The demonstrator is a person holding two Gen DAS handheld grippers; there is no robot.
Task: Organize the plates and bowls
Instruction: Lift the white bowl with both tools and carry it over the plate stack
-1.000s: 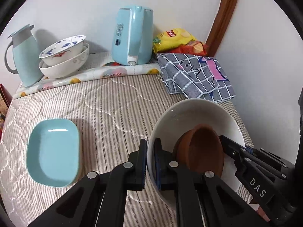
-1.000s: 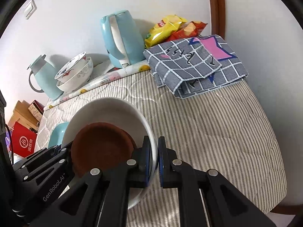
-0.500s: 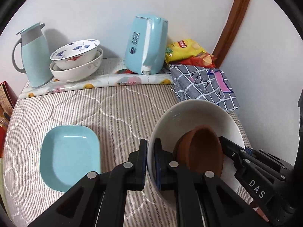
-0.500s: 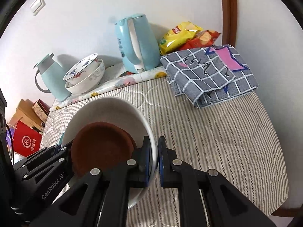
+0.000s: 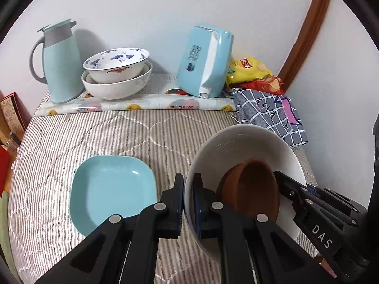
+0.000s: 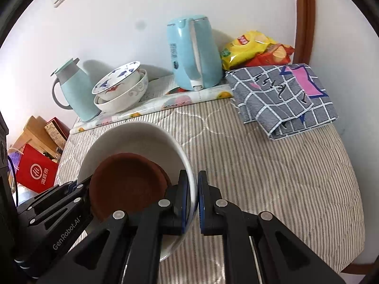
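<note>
A large white bowl (image 5: 248, 142) with a small brown bowl (image 5: 253, 187) inside it is held above the striped table cover by both grippers. My left gripper (image 5: 188, 203) is shut on the bowl's left rim. My right gripper (image 6: 194, 201) is shut on its right rim; the white bowl (image 6: 132, 137) and the brown bowl (image 6: 128, 184) show there too. A light blue square plate (image 5: 111, 189) lies on the table left of the bowl. Two stacked patterned bowls (image 5: 116, 71) stand at the back, also in the right wrist view (image 6: 120, 90).
A light blue thermos jug (image 5: 59, 61) stands at the back left, a blue kettle (image 5: 203, 61) at the back centre. Snack bags (image 5: 251, 73) and a folded checked cloth (image 5: 270, 116) lie at the back right. Boxes and a red bag (image 6: 35, 172) sit beyond the table's left edge.
Both grippers have carried the white bowl leftward and up; the blue plate now lies closer beside the bowl and the back objects have shifted right in view. Both grips are unchanged.
</note>
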